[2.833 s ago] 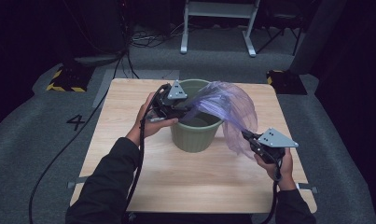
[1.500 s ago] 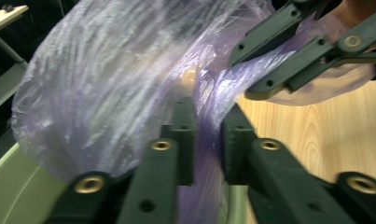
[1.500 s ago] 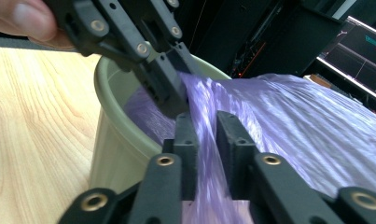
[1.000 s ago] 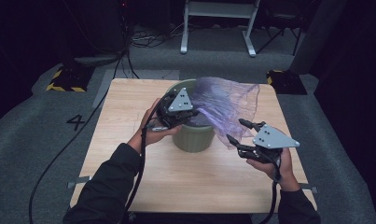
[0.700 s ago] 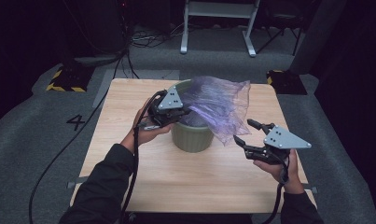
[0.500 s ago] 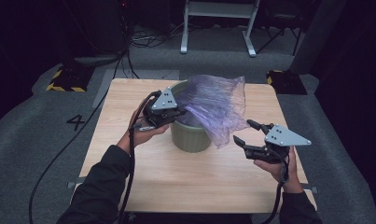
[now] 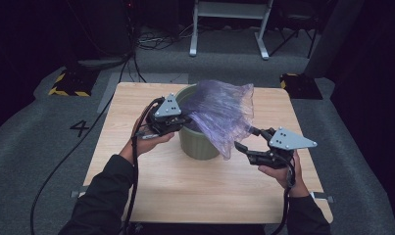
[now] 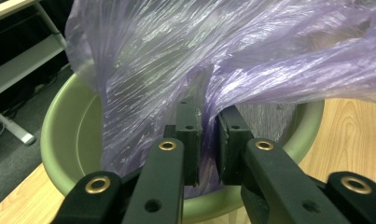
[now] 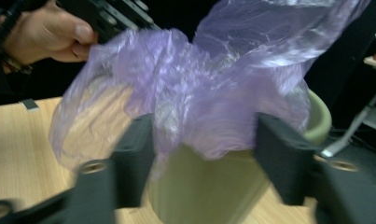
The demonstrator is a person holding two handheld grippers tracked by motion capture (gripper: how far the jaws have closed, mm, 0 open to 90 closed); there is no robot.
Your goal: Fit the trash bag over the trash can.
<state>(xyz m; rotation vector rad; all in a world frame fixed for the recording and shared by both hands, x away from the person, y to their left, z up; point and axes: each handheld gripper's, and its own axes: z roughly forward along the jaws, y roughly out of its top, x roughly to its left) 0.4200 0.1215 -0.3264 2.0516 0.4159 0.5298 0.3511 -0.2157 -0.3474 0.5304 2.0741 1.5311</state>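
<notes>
A purple plastic bag (image 7: 222,115) is draped over the green bin (image 7: 197,144) standing on the desk (image 7: 185,191). A fold of the bag is held between the jaws of the left claw (image 8: 208,135) above the bin's near rim; these jaws have just been opening slightly. The right claw (image 7: 242,139) is held apart beside the bag's hanging edge, its jaws having just been closing with nothing gripped.

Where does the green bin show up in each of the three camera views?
High view: the green bin stands mid-table, partly draped by the purple bag.
Left gripper view: its rim curves behind the jaws, from the left side across the bottom.
Right gripper view: its wall fills the lower centre between the jaws.
Shared landmark: the purple bag.
</notes>
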